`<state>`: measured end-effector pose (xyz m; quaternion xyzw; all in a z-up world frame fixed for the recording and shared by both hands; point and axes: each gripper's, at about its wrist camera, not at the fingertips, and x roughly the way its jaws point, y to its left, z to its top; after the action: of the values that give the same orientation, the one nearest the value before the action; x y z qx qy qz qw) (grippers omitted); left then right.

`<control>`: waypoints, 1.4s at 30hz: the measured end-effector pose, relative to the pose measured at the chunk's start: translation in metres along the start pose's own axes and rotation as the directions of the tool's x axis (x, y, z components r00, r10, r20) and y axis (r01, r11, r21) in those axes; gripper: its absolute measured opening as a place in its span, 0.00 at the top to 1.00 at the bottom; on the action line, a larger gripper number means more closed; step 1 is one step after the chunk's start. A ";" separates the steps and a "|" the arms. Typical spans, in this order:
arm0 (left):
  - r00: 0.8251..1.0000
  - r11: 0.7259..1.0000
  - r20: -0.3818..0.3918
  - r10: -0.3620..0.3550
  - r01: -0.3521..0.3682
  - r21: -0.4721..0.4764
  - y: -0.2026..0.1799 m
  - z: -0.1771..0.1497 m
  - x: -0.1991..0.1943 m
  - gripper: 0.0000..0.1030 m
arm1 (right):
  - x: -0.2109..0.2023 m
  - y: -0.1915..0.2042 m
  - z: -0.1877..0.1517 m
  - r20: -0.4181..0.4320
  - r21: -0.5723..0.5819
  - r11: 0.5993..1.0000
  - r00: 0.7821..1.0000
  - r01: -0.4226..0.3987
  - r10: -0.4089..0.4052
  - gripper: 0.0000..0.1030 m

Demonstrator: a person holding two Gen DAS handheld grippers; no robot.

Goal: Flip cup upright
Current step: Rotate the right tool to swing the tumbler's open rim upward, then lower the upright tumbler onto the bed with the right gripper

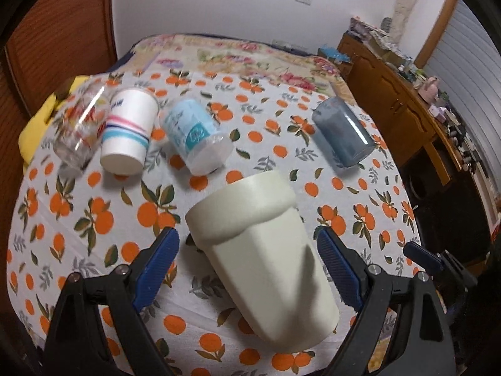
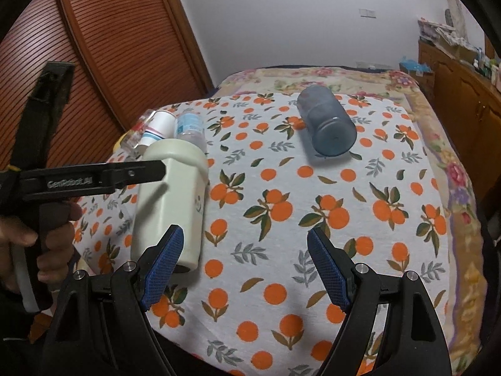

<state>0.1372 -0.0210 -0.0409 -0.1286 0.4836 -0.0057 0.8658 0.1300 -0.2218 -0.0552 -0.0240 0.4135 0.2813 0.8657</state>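
Cup first: the cream ribbed plastic cup (image 1: 263, 266) lies between my spread left tongs (image 1: 247, 269), long axis pointing away; right tongs (image 2: 244, 269) gape, empty, alongside.

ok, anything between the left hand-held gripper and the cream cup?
Nothing visible. The cream cup lies on the orange-print tablecloth, already between the open fingers of the left hand-held gripper, with gaps on both sides. The other cups, including the blue tumbler, lie farther back, clear of it.
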 end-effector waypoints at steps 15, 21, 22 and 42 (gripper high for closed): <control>0.979 0.980 -0.155 -0.134 0.108 -0.165 0.012 0.007 0.049 0.09 | -0.002 -0.011 0.005 0.023 0.022 1.000 1.000 0.011 -0.012 0.19; 0.968 0.973 -0.180 -0.172 0.139 -0.185 0.014 0.009 0.055 0.09 | 0.000 -0.012 0.003 0.016 0.025 1.000 1.000 0.007 -0.007 0.19; 0.966 0.970 -0.185 -0.183 0.148 -0.191 0.016 0.009 0.057 0.09 | 0.000 -0.013 0.003 0.016 0.028 1.000 1.000 0.006 -0.006 0.19; 0.986 0.985 0.002 -0.164 0.164 0.055 0.009 0.010 0.011 0.24 | 0.008 -0.014 -0.003 -0.007 0.049 0.999 1.000 0.002 -0.002 0.19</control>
<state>0.1506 -0.0118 -0.0469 -0.1444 0.4684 -0.0897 0.8670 0.1389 -0.2302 -0.0659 -0.0041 0.4234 0.2699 0.8648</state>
